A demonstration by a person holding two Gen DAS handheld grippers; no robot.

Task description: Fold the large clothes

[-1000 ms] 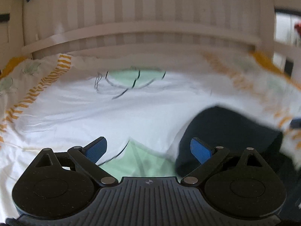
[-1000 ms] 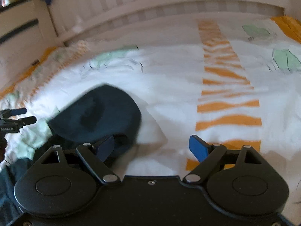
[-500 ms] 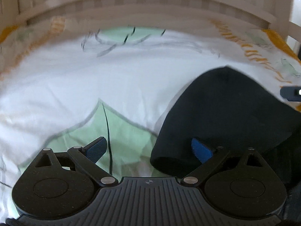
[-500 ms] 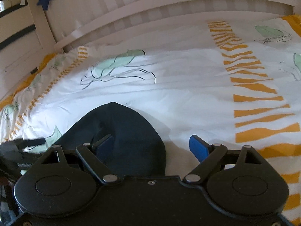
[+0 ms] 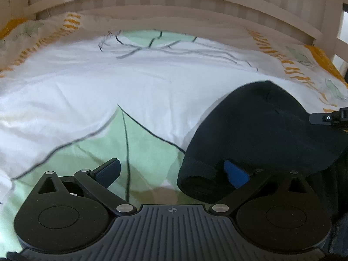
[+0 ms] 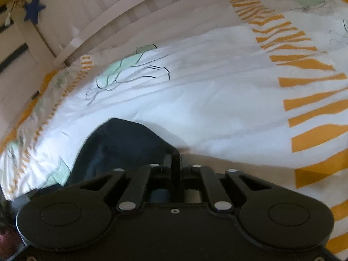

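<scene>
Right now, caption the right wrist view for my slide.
Right gripper shut on the dark garment edge, over a patterned duvet.

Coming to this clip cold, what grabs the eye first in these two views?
A dark garment lies bunched on a white bedspread printed with green leaves and orange stripes. The left tongs stand open with one finger over the garment's cuffed end; the right tongs are shut at the garment's edge. A blue star hangs on the bed rail behind.

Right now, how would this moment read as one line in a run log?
left gripper: open, cuff of dark garment at one finger | right gripper: shut on dark garment edge | bedspread: underneath
</scene>
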